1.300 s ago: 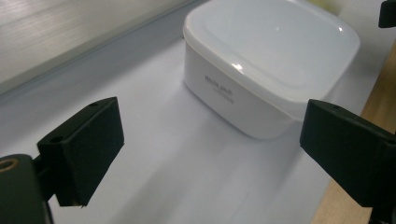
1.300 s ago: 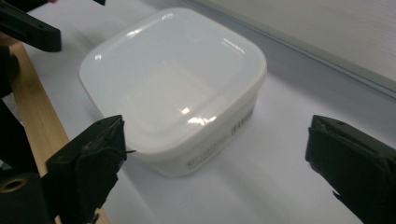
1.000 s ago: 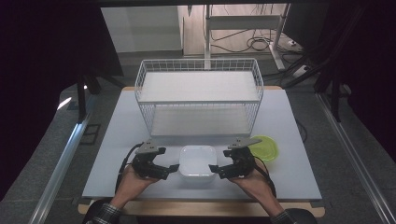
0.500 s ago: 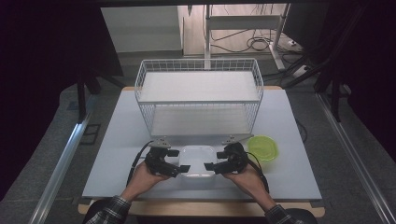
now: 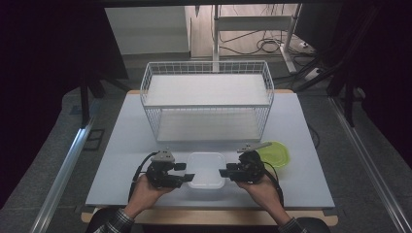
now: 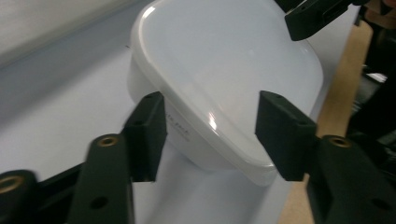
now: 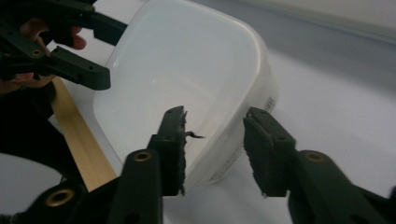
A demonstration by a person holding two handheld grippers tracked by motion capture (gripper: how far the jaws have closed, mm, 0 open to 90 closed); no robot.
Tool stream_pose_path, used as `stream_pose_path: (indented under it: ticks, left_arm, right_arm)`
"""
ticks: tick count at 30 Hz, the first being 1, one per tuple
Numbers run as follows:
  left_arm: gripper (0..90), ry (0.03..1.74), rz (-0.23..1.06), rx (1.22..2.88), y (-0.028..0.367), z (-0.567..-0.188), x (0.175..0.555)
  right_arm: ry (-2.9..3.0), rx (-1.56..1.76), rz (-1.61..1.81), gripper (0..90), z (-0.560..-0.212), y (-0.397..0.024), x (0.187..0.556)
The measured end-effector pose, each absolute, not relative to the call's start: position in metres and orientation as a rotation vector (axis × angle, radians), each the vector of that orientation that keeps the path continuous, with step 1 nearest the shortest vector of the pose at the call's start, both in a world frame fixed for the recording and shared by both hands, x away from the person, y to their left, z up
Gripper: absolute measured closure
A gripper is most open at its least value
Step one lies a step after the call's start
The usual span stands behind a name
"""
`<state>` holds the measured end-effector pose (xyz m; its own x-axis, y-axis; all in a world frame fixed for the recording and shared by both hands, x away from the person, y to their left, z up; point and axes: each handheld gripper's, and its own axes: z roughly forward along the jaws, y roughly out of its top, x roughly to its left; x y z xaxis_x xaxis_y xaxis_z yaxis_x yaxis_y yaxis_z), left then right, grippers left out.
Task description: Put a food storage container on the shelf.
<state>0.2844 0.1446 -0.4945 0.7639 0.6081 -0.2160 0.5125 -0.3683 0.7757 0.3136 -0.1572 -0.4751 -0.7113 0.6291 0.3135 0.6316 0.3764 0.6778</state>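
Left gripper [image 5: 187, 177] and right gripper [image 5: 224, 172] flank the white translucent rounded plastic container [image 5: 206, 169] on the worktop [image 5: 121, 145], jaws just closing, half-wide astride opposite rims, likely for a level two-handed lift.

container [image 5: 206, 169] before wire basket [image 5: 206, 104], lid [image 5: 275, 153] right

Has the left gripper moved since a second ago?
Yes. The left gripper has shifted inward, toward the white container and away from the table's left edge; its jaws have just been closing, straddling the container's end.

White translucent container [image 5: 206, 169]; black tongs [image 5: 186, 176]; lime-green lid [image 5: 275, 154]; white wire basket [image 5: 206, 99]; pale grey table [image 5: 121, 145]
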Motion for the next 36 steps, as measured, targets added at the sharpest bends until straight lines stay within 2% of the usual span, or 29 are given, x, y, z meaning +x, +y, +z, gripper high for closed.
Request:
stream_pose_path:
  ticks: [3,9,13,22,36]
  left_arm:
    - [58.2,0.867,0.168,2.014,0.145,-0.494,0.284]
    - [64.3,0.927,0.178,1.979,0.144,-0.492,0.284]
    - [74.5,0.947,0.192,1.963,0.146,-0.491,0.285]
    - [78.0,0.973,0.201,1.918,0.149,-0.487,0.288]
    - [78.9,0.910,0.270,1.866,0.155,-0.445,0.293]
  right_arm:
    - [-2.612,-1.230,-1.326,66.9,-0.472,-0.158,0.313]
    - [-2.516,-1.310,-1.395,72.9,-0.475,-0.162,0.315]
    - [-2.509,-1.319,-1.443,78.5,-0.474,-0.164,0.315]
    - [-2.620,-1.290,-1.467,78.4,-0.466,-0.157,0.311]
    - [-2.669,-1.228,-1.586,78.5,-0.432,-0.156,0.314]
